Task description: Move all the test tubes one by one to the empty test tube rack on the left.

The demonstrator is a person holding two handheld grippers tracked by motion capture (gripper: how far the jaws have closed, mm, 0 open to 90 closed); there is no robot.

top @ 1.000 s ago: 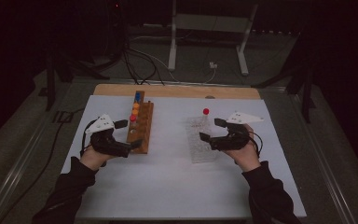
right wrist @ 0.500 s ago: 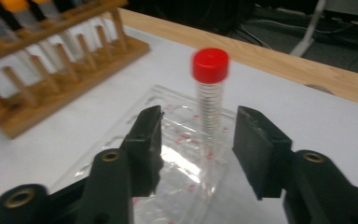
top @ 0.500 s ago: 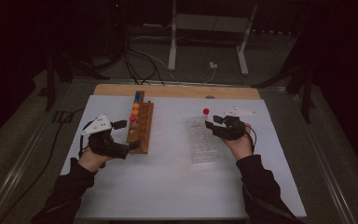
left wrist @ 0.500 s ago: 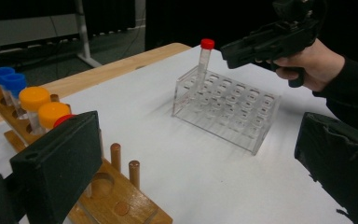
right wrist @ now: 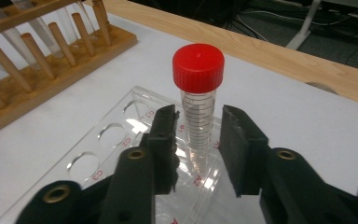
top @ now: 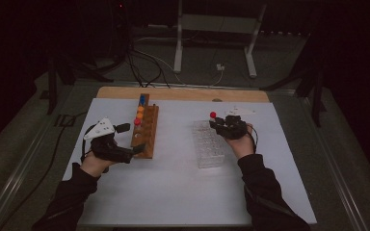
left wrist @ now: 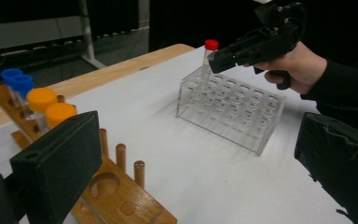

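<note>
Red-capped tube [right wrist: 198,108] stands upright in the clear rack [right wrist: 121,135], squarely between the right gripper's [right wrist: 198,140] just-closing jaws, small gaps remaining, nothing gripped yet.

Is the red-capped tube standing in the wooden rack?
No: in the right gripper view the red-capped tube stands in a corner hole of the clear plastic rack, while the wooden rack sits apart behind.

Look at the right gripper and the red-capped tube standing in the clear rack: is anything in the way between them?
Nothing visible. The right gripper has its jaws on either side of the red-capped tube, which stands upright in the clear rack; they have just been closing on it. A small gap shows beside each jaw.
</note>
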